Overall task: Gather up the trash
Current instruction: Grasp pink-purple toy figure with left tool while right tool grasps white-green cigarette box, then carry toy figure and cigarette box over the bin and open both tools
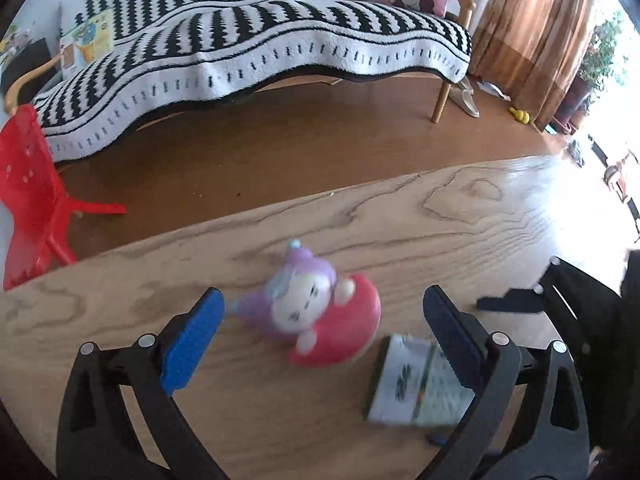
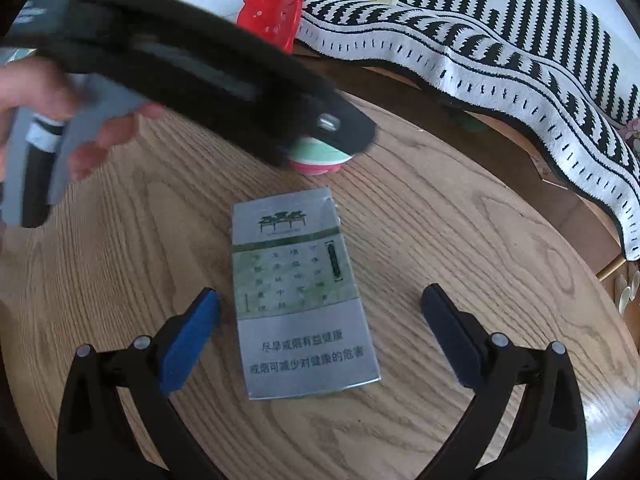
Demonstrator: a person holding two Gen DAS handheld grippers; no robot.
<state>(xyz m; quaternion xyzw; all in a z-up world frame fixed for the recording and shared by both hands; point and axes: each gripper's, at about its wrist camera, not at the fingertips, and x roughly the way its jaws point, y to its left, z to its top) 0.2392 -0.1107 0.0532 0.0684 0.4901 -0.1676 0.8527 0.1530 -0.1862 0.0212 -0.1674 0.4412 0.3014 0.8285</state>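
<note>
— While the right gripper [image 2: 320,334] hangs low over the wooden table [image 2: 120,248], where does the trash sit?

— Nearest of all: the cigarette pack [image 2: 298,292] lies flat, face up, between the 2 blue pads [image 2: 192,336], which are spread wide. Neither pad touches it. The pack runs lengthwise away from the camera, closer to the left pad than the right.

— And the left gripper [image 1: 322,334]?

— Also spread wide, holding nothing. In its own view a toy figure [image 1: 316,312] in pink and purple sits between its fingers, and the same pack [image 1: 420,384] lies partly under its right finger [image 1: 456,344]. That view is blurred, so whether the finger touches the pack I cannot say for sure.

— What could go wrong?

— 3 things, I judge. A flat pack on a smooth top gives the pads only thin edges to bite, so an off-centre closing may push it sideways instead of lifting it. The 2 grippers crowd each other: in the right wrist view the left gripper's black frame [image 2: 208,80], held by a hand [image 2: 76,120], crosses just beyond the pack, over the toy [image 2: 320,156]. A lift could knock into it. And the left gripper might close on the toy, which looks like no trash.

— Farther off?

— Bare floor, a red plastic chair [image 1: 28,196] at left, then a sofa under a black-and-white blanket [image 1: 280,40].
</note>
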